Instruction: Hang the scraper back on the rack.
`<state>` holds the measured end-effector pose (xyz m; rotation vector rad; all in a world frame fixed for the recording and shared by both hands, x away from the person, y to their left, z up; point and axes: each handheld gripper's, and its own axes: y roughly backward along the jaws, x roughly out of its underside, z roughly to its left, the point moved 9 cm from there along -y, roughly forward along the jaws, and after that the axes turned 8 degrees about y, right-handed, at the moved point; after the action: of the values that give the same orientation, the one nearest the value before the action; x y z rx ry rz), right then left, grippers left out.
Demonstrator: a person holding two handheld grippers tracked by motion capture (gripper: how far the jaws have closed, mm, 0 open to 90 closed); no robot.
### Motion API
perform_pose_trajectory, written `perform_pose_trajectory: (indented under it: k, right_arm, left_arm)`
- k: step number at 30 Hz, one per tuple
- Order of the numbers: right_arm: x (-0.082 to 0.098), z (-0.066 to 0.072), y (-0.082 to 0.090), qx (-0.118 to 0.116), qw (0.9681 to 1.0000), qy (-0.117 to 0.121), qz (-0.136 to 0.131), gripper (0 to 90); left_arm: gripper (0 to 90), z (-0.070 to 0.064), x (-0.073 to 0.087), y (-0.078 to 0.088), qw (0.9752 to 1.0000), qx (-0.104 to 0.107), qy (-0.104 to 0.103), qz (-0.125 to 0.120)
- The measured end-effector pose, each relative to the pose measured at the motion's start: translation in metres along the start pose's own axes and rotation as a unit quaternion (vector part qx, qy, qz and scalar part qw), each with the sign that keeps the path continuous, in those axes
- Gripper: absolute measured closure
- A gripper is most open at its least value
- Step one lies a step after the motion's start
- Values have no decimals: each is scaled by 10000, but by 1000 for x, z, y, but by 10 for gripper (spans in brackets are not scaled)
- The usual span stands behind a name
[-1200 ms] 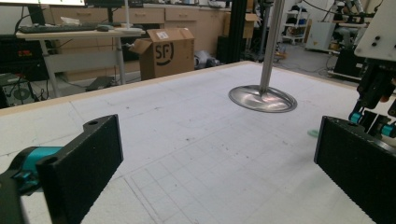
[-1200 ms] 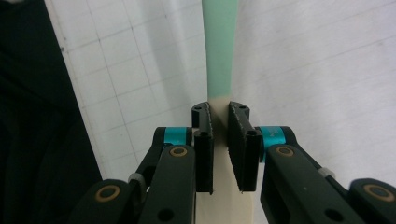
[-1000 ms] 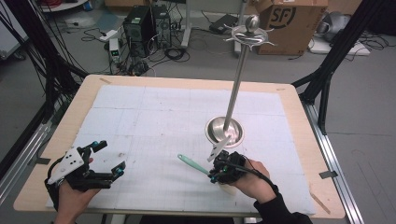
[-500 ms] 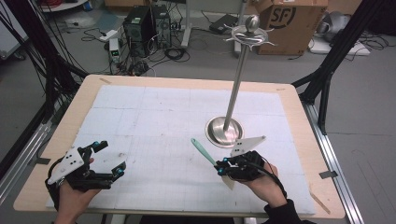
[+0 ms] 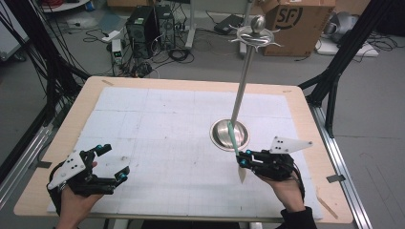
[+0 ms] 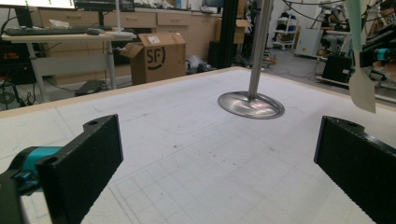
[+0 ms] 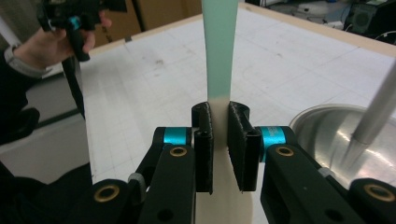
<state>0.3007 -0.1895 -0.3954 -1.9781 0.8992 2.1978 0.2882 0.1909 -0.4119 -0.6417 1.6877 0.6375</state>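
A spatula with a teal handle (image 5: pixel 232 136) and a cream blade (image 5: pixel 241 174) is clamped in my right gripper (image 5: pixel 240 160) at the table's front right. The jaws are shut on it where handle meets blade (image 7: pixel 219 100). Its handle (image 7: pixel 219 51) points away from me, toward the metal stand. That stand has a round steel base (image 5: pixel 221 137), a tall pole (image 5: pixel 242 81) and hooks on top (image 5: pixel 258 36). My left gripper (image 5: pixel 113 161) rests open at the front left, nothing between its jaws (image 6: pixel 219 163). The left gripper view has the held spatula (image 6: pixel 362 88) at its right edge.
A white gridded mat (image 5: pixel 167 119) covers the wooden table (image 5: pixel 305 119). On the floor beyond the table are a cardboard box (image 5: pixel 296 24), a computer tower (image 5: pixel 143 24) and cables. Black frame posts (image 5: pixel 344 52) stand at the table's right and left.
My right gripper has carried the spatula to the right and turned it from pointing left to pointing away, in front of the stand's base. The left gripper has stayed put.
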Motion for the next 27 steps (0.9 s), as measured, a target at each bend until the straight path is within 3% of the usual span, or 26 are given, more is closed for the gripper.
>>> perform_pose_trajectory:
  k: [13, 21, 27]
  right_arm:
    - [-14, -20, 31, 296, 9970, -43, -708, 811]
    - [-35, -35, 46, 572, 9946, 9, -864, 811]
    - [-53, -45, 52, 617, 9935, 85, -952, 812]
  left_arm:
    - [17, 1, 2, -1, 10000, -16, 10, 36]
    - [17, 1, 3, 0, 10000, -37, -3, 47]
    - [17, 2, 4, 0, 10000, -43, 19, 59]
